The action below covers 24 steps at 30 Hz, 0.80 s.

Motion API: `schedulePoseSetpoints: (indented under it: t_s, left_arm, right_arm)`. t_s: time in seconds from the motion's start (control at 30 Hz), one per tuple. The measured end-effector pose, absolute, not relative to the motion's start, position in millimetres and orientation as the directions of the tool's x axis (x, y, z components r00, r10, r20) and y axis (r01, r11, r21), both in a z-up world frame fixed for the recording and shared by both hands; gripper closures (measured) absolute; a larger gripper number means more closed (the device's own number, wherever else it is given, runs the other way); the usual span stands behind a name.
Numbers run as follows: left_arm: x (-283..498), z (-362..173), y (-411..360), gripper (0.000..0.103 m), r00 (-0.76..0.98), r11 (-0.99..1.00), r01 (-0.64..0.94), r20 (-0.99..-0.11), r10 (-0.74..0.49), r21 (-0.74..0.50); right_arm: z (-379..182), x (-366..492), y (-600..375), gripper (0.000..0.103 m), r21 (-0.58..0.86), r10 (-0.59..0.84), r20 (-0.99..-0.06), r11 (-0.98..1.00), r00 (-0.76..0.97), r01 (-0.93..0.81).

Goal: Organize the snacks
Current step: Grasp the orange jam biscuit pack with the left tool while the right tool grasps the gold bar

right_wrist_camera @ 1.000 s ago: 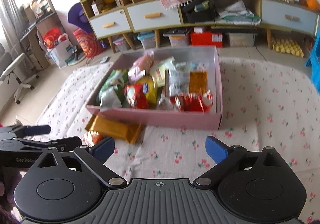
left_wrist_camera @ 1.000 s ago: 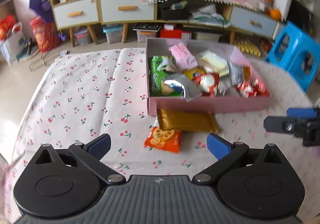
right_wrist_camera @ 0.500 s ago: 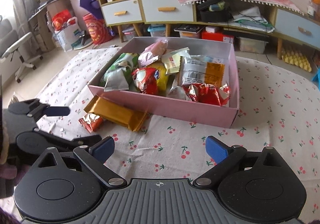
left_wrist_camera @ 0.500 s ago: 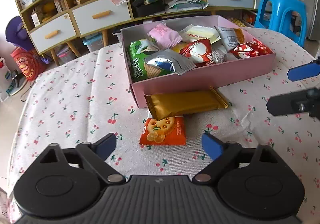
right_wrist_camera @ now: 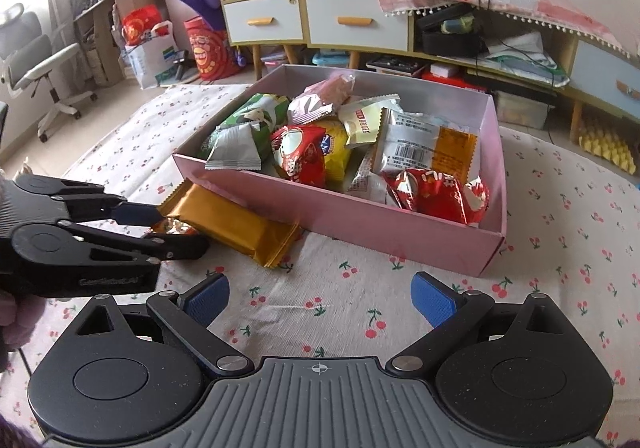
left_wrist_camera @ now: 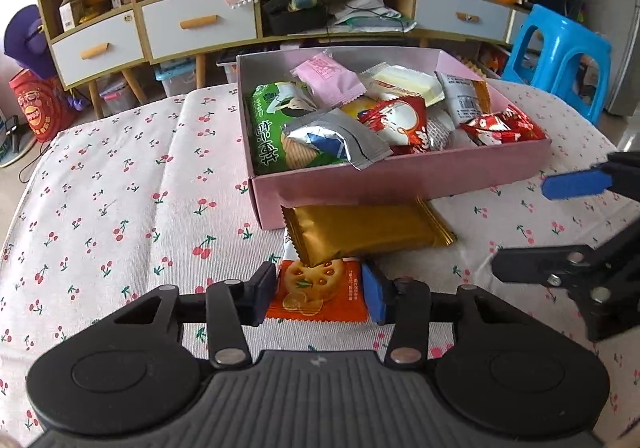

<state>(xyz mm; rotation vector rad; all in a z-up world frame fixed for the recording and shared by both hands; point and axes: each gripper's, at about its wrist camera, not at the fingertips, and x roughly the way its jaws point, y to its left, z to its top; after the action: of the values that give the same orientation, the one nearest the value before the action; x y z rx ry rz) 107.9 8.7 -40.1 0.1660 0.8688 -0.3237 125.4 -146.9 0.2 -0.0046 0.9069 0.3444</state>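
An orange cracker packet [left_wrist_camera: 318, 294] lies on the cherry-print tablecloth in front of a pink box [left_wrist_camera: 400, 181]. My left gripper [left_wrist_camera: 320, 294] is shut on the packet, one finger on each side. A gold wrapped bar [left_wrist_camera: 366, 232] lies partly over the packet's far end and against the box. The box holds several snack packets. In the right wrist view the left gripper [right_wrist_camera: 168, 228] reaches the packet under the gold bar [right_wrist_camera: 236, 221], beside the pink box [right_wrist_camera: 400, 224]. My right gripper [right_wrist_camera: 320, 298] is open and empty above the cloth, near the box's front.
The cherry-print tablecloth [left_wrist_camera: 120, 187] covers the table. A blue plastic stool [left_wrist_camera: 560, 55] stands at the right past the table. Wooden cabinets with drawers [left_wrist_camera: 192, 23] line the back wall. An office chair [right_wrist_camera: 36, 63] stands at the far left.
My left gripper has moved forward and down onto the orange packet, and its fingers have closed from wide open onto it. The right gripper has shifted slightly and stays open.
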Motion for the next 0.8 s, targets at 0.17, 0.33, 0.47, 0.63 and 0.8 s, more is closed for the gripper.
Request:
schedulePoseSetpoints:
  t_s: [0.17,0.33,0.47,0.63,0.8]
  left_arm:
    - [100.4,-38.5,16.0,0.062,0.58,0.925,0.379,-0.785,-0.22,0.021]
    - [92.5,-36.3,33.7,0.062,0.563,0.924,0.38,-0.8,-0.208,0.027]
    - [90.1,-34.9,49.3,0.062,0.56,0.932,0.361,-0.807,-0.187,0.034]
    - [89.3,-33.1,64.2,0.06,0.56,0.954,0.295,-0.818,-0.133,0.047]
    - [90.9,-32.1,68.8,0.059,0.55,0.966,0.254,-0.829,-0.102,0.05]
  right_arm:
    - [-4.5,130.6,-139.2,0.004,0.132,0.295,-0.77,0.941,0.565,-0.311]
    - [-9.7,128.2,-123.1,0.004,0.102,0.302,-0.778,0.926,0.551,-0.364]
    - [-13.8,120.8,-106.0,0.004,0.044,0.301,-0.786,0.899,0.541,-0.436]
    - [-13.6,122.9,-90.1,0.004,-0.01,0.302,-0.78,0.87,0.548,-0.493]
    - [-19.4,140.9,-88.3,0.004,0.037,0.325,-0.772,0.88,0.545,-0.473]
